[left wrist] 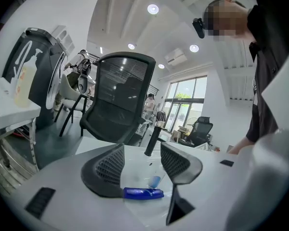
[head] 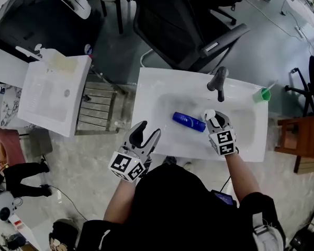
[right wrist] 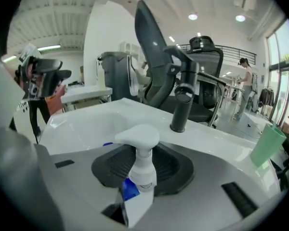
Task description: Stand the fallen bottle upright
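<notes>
A blue bottle (head: 188,121) lies on its side in the white sink basin (head: 162,82), its cap end towards the right gripper. My right gripper (head: 213,118) is shut on a white pump bottle (right wrist: 137,136) with a blue label, pinching it below the pump head, which stands upright between the jaws (right wrist: 143,170). My left gripper (head: 148,130) hangs open over the sink's front left edge with nothing between its fingers. In the left gripper view the blue bottle (left wrist: 143,192) lies in the basin beyond the open gripper (left wrist: 142,153).
A black faucet (head: 218,82) rises at the back of the basin. A green cup (head: 261,94) stands on the sink's back right corner. A second white sink (head: 52,93) is to the left, and a black office chair (head: 183,25) is behind.
</notes>
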Action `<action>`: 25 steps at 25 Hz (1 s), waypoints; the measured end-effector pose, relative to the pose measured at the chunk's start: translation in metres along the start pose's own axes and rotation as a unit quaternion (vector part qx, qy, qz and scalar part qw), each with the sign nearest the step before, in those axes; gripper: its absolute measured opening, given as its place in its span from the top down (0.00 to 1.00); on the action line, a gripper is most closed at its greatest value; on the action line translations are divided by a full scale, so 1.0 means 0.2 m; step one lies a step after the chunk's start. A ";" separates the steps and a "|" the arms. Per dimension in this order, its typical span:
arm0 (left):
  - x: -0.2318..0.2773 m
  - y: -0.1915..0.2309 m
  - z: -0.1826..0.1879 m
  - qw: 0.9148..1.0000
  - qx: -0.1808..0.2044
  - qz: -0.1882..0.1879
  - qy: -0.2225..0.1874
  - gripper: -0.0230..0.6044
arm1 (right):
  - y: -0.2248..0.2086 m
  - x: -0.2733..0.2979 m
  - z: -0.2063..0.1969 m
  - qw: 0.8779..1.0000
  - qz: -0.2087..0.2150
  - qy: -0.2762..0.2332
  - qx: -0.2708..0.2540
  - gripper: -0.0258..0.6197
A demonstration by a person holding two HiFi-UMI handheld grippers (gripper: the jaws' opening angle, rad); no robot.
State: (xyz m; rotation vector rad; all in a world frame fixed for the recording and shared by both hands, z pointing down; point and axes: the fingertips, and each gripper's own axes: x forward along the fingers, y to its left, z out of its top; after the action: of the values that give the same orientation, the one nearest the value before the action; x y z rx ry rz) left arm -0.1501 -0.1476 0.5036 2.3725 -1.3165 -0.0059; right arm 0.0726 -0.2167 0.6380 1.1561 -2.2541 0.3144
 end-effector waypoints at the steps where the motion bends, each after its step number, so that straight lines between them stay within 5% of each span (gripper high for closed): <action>1: 0.02 -0.02 0.01 1.000 0.003 -0.006 -0.001 0.57 | 0.00 -0.03 0.02 1.000 -0.002 -0.013 0.008 0.77; 13: 0.21 -0.16 0.13 0.997 0.016 -0.070 -0.012 0.57 | -0.14 -0.32 0.15 0.995 -0.058 -0.060 0.053 0.77; 25: 0.42 -0.30 0.20 0.990 0.072 -0.119 -0.005 0.57 | -0.60 -0.51 0.41 0.974 -0.156 -0.131 0.094 0.77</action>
State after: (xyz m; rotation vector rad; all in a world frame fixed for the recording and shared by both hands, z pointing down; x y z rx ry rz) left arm -0.0639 -0.2016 0.4618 2.6423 -1.0637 0.0076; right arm 0.1824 -0.2573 0.5051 1.7159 -2.2498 0.2645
